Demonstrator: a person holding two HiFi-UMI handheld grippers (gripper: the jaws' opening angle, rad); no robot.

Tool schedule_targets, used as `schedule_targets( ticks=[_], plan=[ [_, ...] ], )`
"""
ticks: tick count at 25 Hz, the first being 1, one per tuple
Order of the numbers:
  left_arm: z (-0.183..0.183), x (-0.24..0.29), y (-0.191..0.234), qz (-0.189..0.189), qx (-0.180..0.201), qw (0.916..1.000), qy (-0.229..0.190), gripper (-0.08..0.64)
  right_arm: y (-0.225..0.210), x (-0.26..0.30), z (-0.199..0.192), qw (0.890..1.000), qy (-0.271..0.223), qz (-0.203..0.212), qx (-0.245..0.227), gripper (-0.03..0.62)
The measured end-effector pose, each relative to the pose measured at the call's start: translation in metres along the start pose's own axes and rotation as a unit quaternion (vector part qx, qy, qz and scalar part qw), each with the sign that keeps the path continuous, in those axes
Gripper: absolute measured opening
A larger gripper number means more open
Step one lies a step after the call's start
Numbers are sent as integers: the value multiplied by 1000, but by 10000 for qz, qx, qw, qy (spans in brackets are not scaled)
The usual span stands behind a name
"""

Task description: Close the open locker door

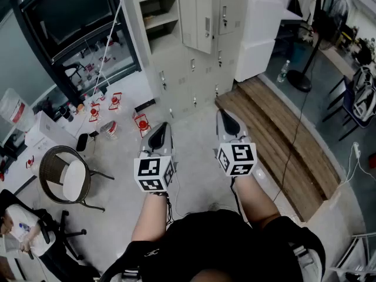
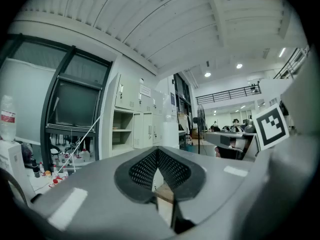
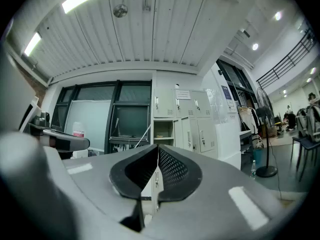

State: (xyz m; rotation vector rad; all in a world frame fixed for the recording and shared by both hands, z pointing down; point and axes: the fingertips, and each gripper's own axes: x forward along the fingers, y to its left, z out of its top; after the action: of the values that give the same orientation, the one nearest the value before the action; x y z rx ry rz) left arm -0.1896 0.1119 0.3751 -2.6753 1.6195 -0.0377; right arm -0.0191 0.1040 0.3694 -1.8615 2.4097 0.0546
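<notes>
Though hanging ajar, locker door (image 1: pixel 197 22) is a flat pale-grey metal rectangle w/ small latch (image 1: pixel 207 26), on the locker bank (image 1: pixel 205 69) straight ahead of left tongs (image 1: pixel 161 129) & right tongs (image 1: pixel 227 120), well apart from both. Each pair: dark perforated pads (image 3: pixel 172 169) pressed together, nothing btwn.

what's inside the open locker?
The open locker shows one shelf across its middle and nothing obvious on it. It is too far to rule out small items, and the shaded back is hard to read. Its door hangs open on the right.
</notes>
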Motion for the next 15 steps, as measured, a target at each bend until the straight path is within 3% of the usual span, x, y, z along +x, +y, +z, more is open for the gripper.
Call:
schedule_targets(
  ticks=[15],
  plan=[
    [8,57,-33,211,-13,9998,-51,0,-62,22,-1,9996,-48,196,174,12]
  ],
)
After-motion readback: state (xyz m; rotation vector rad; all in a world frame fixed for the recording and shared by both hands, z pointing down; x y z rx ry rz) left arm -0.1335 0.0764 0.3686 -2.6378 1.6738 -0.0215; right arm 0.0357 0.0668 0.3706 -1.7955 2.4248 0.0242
